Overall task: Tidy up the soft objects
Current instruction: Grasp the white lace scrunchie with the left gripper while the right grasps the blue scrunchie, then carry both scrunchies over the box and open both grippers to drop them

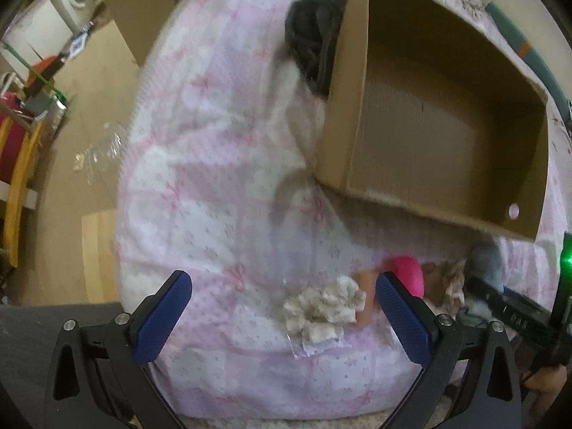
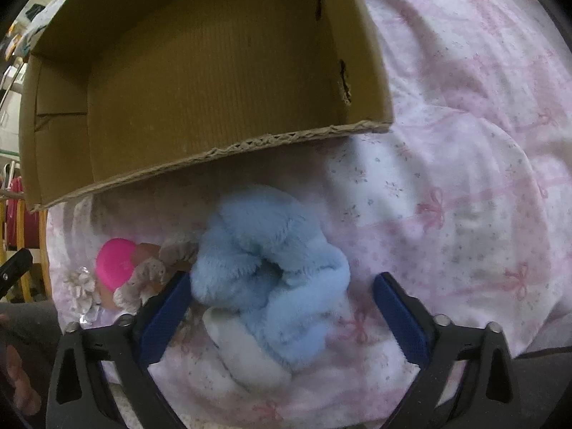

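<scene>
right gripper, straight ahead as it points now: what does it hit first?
Most likely the blue plush toy, which sits between the open fingers of the right gripper. The cardboard box lies beyond it. Depth is uncertain.

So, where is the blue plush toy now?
In the right wrist view, the blue plush lies on the bedspread between the open right tool fingers, below the box.
</scene>
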Motion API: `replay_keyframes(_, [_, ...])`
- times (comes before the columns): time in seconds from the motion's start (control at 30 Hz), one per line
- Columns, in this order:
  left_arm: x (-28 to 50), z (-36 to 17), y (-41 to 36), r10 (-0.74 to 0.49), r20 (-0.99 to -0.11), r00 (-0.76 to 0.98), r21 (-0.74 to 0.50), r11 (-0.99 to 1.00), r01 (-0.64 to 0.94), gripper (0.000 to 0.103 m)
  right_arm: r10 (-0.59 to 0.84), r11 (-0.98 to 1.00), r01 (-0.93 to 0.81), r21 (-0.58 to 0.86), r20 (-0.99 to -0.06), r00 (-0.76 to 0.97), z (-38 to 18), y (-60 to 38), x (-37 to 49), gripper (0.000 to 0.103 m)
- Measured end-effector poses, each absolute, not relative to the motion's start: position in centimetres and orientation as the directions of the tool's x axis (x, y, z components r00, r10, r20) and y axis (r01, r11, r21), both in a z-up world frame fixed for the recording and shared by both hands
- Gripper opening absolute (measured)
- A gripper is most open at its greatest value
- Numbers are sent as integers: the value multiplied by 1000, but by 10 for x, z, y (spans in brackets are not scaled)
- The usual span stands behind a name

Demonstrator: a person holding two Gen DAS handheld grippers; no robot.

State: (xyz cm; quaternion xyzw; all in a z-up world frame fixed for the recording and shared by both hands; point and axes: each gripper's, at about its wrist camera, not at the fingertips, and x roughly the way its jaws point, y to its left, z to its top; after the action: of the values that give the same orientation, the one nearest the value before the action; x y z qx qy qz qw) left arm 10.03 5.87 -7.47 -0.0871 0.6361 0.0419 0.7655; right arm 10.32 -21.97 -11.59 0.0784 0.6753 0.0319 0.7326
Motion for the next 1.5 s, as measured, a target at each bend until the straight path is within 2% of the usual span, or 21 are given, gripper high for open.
replay_keyframes(0.03, [101, -79, 58, -59, -983, 172, -89, 981, -170, 97, 163, 984, 51, 168, -983, 87, -117, -219, 103, 79])
replay_keyframes(0.1, [102, -86, 55, -90, -985, 147, -113, 981, -158, 86, 191, 979, 53, 195, -978, 86, -119, -219, 101, 49])
replay_keyframes(0.13, [103, -89, 53, -102, -985, 141, -123, 980, -154, 83, 209, 975, 55, 214, -974, 88, -119, -219, 102, 42])
replay_keyframes(0.2, [105, -94, 51, -118, -985, 127, -136, 981, -141, 71, 226, 970, 64, 234, -968, 107, -118, -222, 100, 32])
replay_keyframes(0.23, [106, -97, 49, -124, -985, 120, -140, 981, -132, 68, 226, 970, 62, 235, -966, 122, -114, -223, 98, 29])
replay_keyframes(0.3, [108, -103, 46, -148, -984, 101, -159, 981, -112, 52, 234, 968, 50, 246, -958, 167, -104, -223, 92, 27])
replay_keyframes(0.43, [111, -118, 39, -164, -985, 63, -169, 982, -88, 39, 262, 961, 29, 276, -936, 234, -86, -228, 76, 26])
replay_keyframes(0.5, [112, -123, 37, -164, -985, 52, -167, 983, -80, 22, 280, 955, 30, 295, -929, 244, -87, -230, 71, 26])
replay_keyframes(0.6, [112, -124, 39, -163, -984, 66, -168, 983, -79, 11, 290, 951, 31, 307, -925, 247, -86, -232, 71, 26])
replay_keyframes(0.87, [100, -87, 60, -189, -968, 164, -211, 968, -133, 11, 325, 942, -7, 335, -908, 266, -59, -252, 73, 24])
replay_keyframes(1.1, [87, -61, 66, -154, -963, 220, -187, 972, -139, 11, 432, 902, -100, 421, -862, 266, -45, -233, 58, 23])
replay_keyframes(1.33, [84, -63, 51, -116, -962, 245, -151, 981, -126, 11, 448, 893, -184, 410, -851, 275, -37, -210, 44, 23])
replay_keyframes(1.5, [78, -42, 42, -106, -947, 304, -140, 986, -93, 10, 457, 889, -181, 421, -839, 295, -33, -214, 46, 23])
